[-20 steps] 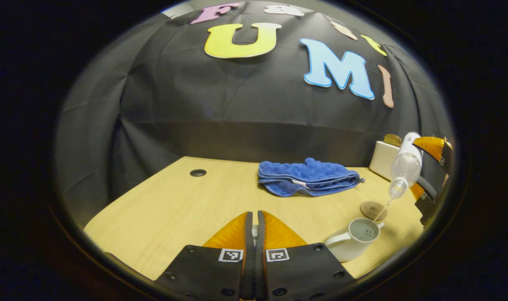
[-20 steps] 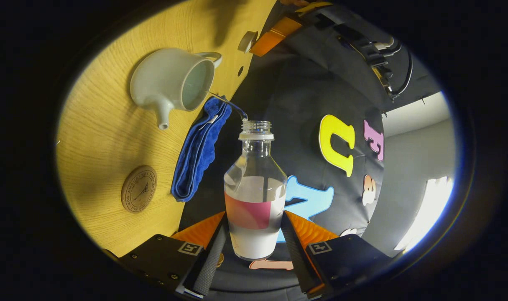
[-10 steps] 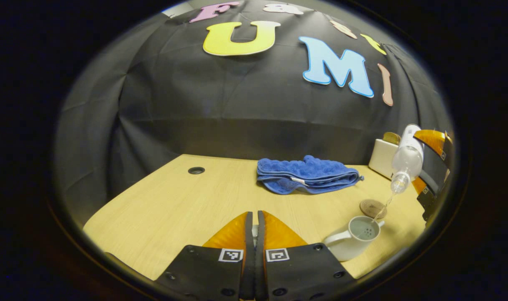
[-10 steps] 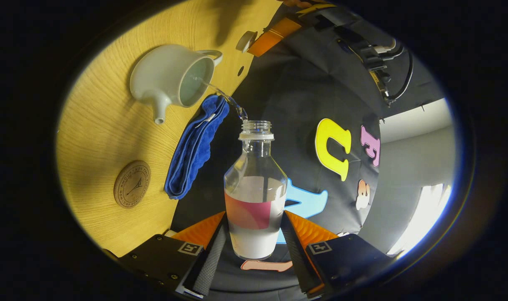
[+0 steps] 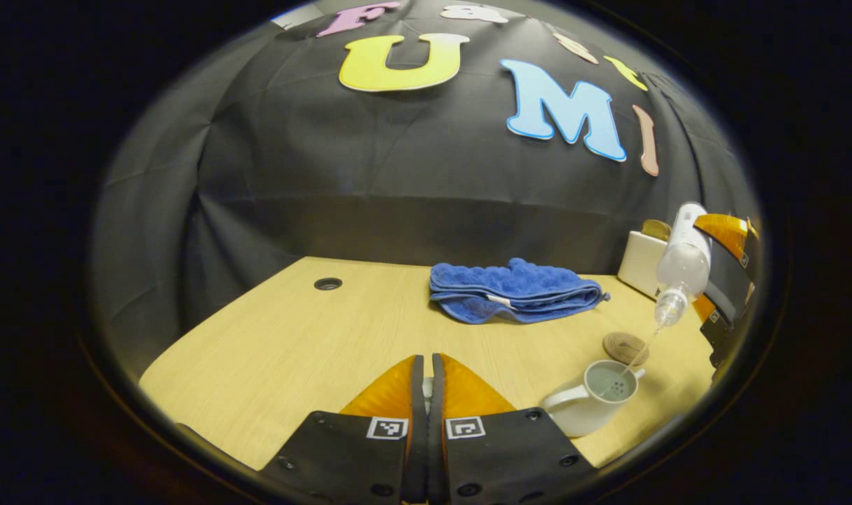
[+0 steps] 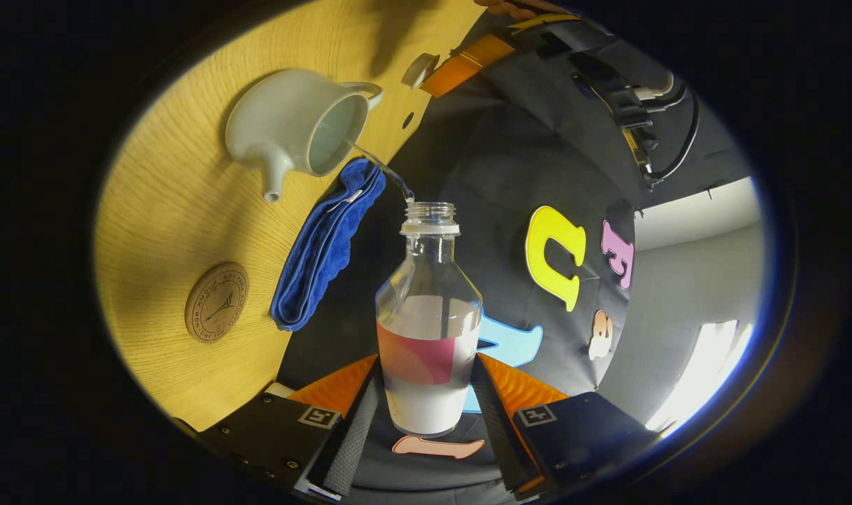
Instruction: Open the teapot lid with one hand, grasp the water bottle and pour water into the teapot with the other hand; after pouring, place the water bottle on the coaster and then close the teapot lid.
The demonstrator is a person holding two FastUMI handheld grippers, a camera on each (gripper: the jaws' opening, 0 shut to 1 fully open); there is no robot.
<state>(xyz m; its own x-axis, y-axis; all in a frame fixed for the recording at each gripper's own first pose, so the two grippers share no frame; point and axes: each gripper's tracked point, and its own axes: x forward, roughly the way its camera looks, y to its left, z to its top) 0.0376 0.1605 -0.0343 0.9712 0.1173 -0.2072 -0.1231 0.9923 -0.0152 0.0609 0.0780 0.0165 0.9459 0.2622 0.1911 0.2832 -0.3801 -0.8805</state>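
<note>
The white teapot (image 5: 594, 401) stands open on the wooden table (image 5: 292, 351), its strainer holes showing. My right gripper (image 6: 426, 393) is shut on the clear water bottle (image 6: 428, 315), tipped neck-down above the pot. A thin stream of water (image 6: 380, 167) runs from the bottle's mouth into the teapot (image 6: 292, 130). In the left gripper view the bottle (image 5: 681, 263) hangs at the far right over the pot. My left gripper (image 5: 426, 359) is shut on the white teapot lid (image 6: 418, 69), held off to the pot's side. The round cork coaster (image 5: 624, 347) lies bare just behind the teapot.
A folded blue towel (image 5: 513, 291) lies at the back of the table, beyond the coaster (image 6: 217, 301). A white box (image 5: 641, 263) stands at the back right corner. A round cable hole (image 5: 327, 283) sits at the back left.
The right gripper has shifted slightly while the bottle stays tipped. The stream still falls into the teapot. The left gripper holds still with the lid.
</note>
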